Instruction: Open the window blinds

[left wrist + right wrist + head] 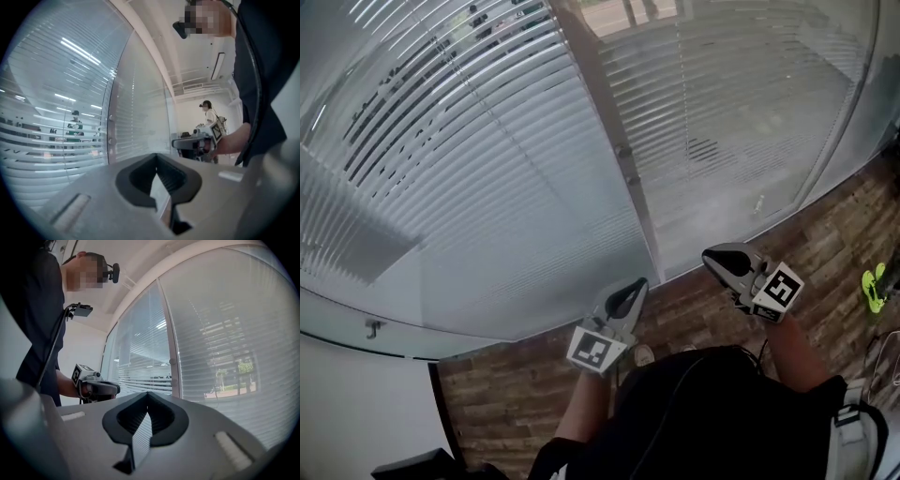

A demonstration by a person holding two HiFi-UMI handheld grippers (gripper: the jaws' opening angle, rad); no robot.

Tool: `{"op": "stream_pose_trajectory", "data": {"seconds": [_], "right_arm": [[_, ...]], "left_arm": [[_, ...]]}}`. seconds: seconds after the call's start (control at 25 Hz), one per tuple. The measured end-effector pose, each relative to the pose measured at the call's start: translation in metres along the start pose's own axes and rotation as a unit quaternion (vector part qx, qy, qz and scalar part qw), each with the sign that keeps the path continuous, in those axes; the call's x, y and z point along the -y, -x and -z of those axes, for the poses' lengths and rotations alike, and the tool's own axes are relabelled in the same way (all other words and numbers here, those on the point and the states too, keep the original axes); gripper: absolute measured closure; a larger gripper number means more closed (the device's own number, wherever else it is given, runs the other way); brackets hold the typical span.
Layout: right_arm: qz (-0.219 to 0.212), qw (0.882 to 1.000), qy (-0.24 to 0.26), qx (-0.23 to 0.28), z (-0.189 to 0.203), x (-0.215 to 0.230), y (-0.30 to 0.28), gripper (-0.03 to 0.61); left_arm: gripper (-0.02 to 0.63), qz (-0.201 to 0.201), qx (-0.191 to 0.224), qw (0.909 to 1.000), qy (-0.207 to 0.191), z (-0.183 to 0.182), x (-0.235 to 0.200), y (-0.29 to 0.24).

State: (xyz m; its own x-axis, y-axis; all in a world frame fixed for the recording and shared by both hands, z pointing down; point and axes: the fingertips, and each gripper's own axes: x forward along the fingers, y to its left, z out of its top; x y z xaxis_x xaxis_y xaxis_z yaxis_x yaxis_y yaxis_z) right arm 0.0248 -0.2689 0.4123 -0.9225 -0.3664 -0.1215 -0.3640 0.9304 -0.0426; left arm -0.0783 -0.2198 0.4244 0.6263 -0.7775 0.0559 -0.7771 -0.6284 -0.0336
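Grey-white slatted blinds (487,187) sit behind glass, on both sides of upright post (609,112), right in front of person. Left panel slats tilted enough to see through; right panel looks mostly closed, few gaps. Left gripper (636,284) and right gripper (712,255) hang near glass, touching nothing, fingers on both pressed together, nothing between. Could be reach toward small knob (623,151) on post, or pull-back after turning it. If more tilt wanted, guess jaws must spread first, then pinch knob.

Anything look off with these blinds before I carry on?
Yes. On the right blind a few slats look bent, leaving a short dark gap. The left blind gapes unevenly toward its upper left; elsewhere it lies even.
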Motion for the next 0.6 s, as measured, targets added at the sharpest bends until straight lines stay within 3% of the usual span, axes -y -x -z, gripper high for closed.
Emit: {"op": "stream_pose_trajectory", "data": {"seconds": [0.6], "right_arm": [[-0.016, 1.0, -0.003, -0.013, 0.006, 0.001, 0.018, 0.572]], "left_arm": [[0.609, -0.012, 0.003, 0.9999, -0.004, -0.001, 0.022, -0.011]]}}
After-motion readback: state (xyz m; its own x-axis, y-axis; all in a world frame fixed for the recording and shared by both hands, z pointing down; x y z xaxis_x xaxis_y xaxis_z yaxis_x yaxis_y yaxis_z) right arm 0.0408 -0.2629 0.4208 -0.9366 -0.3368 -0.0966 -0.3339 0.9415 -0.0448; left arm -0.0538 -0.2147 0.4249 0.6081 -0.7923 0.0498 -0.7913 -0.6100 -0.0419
